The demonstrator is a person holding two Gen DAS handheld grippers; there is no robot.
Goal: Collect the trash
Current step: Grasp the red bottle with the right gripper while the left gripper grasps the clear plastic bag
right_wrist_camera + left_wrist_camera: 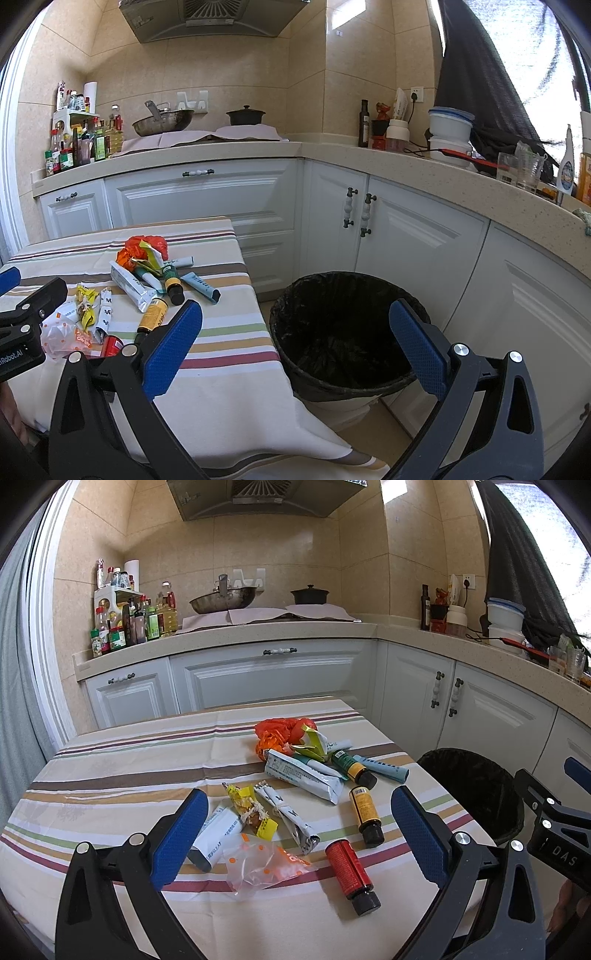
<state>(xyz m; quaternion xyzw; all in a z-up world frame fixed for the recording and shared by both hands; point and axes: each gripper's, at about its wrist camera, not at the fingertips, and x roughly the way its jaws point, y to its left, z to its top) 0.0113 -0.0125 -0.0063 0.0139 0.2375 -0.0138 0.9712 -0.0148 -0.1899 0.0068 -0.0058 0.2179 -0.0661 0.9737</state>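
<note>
Trash lies on the striped tablecloth [110, 775]: a red bottle [351, 871], a yellow-label bottle [365, 812], a clear orange-dotted bag [266, 864], a yellow snack wrapper [251, 808], rolled white wrappers [291, 819], a white-green packet [303, 779], a green bottle [352, 768] and an orange bag [280, 731]. My left gripper [295, 834] is open and empty above the near trash. My right gripper [295, 339] is open and empty, over the table's right edge and the black-lined bin [343, 332]. The trash also shows in the right wrist view [147, 288].
White kitchen cabinets [406, 240] run behind and to the right of the bin. The counter holds condiment bottles [125, 624], a wok [221, 600], a black pot [309, 594], tubs [448, 129] and glasses [521, 170]. The bin stands close to the table's right side.
</note>
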